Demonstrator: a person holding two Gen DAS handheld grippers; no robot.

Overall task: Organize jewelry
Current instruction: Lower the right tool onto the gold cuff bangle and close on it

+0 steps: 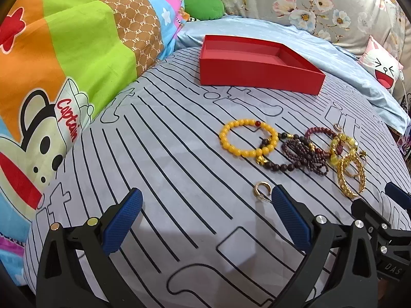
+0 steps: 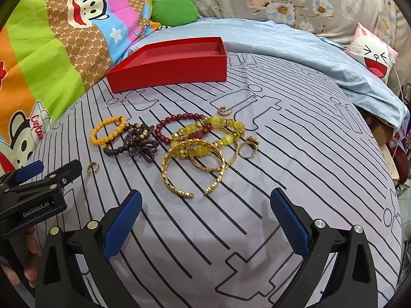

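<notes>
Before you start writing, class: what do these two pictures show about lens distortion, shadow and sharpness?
Left wrist view: fisheye bends the bedspread stripes and the red box; the open left gripper casts a soft shadow; the beads stay sharp. Right wrist view: same curving, dark corners, a shadow under the open right gripper; the gold bangle shows small glints.

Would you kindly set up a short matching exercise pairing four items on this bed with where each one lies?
Items:
1. red box
2. yellow bead bracelet
3. open gold bangle
4. small gold ear cuff

Places:
A. at the left end of the jewelry pile
B. apart from the pile, beside a finger of the left gripper
C. beyond the pile, empty, near the cartoon quilt
D. at the near edge of the pile, ahead of the right gripper

Pairs: 1-C, 2-A, 3-D, 4-B
</notes>
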